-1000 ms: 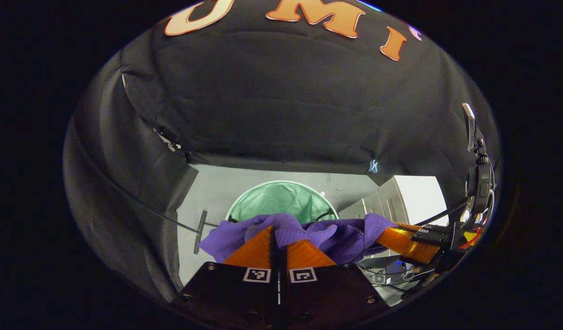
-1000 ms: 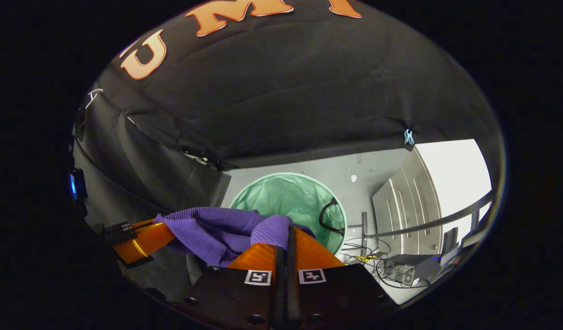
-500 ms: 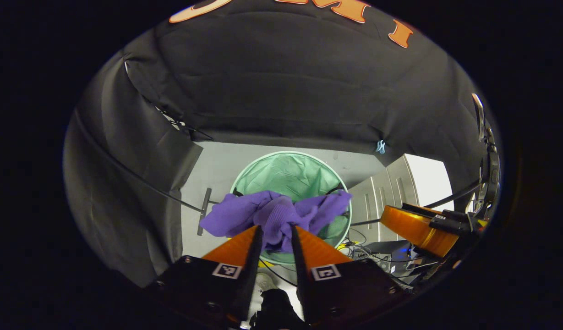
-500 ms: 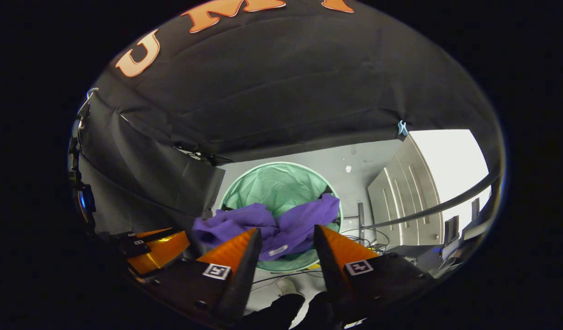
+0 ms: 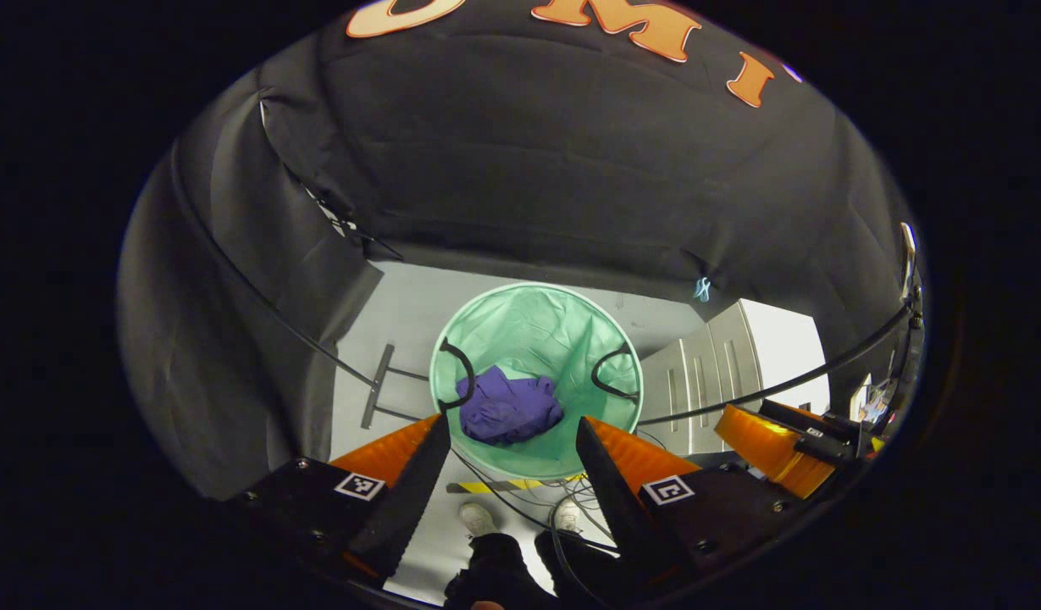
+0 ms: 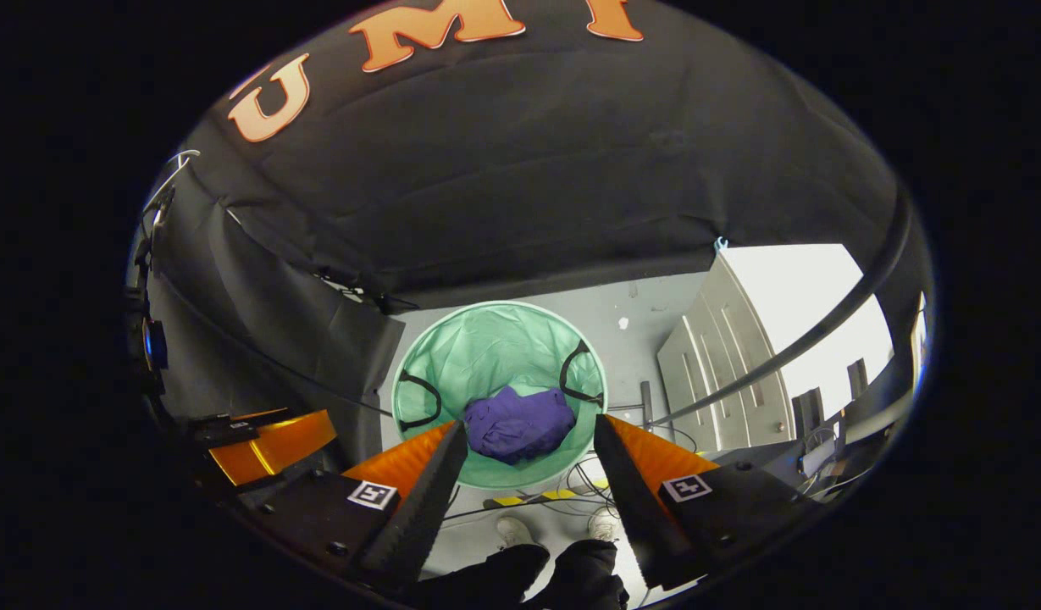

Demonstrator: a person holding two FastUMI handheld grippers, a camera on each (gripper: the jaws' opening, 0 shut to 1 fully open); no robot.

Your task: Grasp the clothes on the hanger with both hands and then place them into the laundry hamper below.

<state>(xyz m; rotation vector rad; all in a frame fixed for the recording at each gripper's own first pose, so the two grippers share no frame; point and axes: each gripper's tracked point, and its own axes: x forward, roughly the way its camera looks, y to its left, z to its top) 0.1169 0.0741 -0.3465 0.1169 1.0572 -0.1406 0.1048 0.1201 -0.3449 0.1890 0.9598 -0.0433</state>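
A purple garment (image 5: 509, 409) lies crumpled at the bottom of the round green laundry hamper (image 5: 562, 322) on the floor. In the right gripper view the same garment (image 6: 520, 424) rests inside the hamper (image 6: 478, 347). My left gripper (image 5: 510, 449) hangs high above the hamper, open, with nothing between its fingers. My right gripper (image 6: 530, 449) is also open and empty above the hamper. The right gripper (image 5: 783, 440) shows at the right edge of the left gripper view, and the left gripper (image 6: 262, 445) at the lower left of the right gripper view.
The hamper has two black handles (image 5: 615, 373). Grey floor (image 5: 401, 313) surrounds it, with cables and yellow-black tape (image 5: 503, 485) near it. A white cabinet (image 6: 740, 339) stands at the right. A person's legs and shoes (image 6: 554, 568) are below. A dark rail (image 6: 825, 322) crosses the right.
Both grippers opened wide and let go of the purple garment, which fell from between the fingers down into the hamper. Both grippers also pulled slightly apart.
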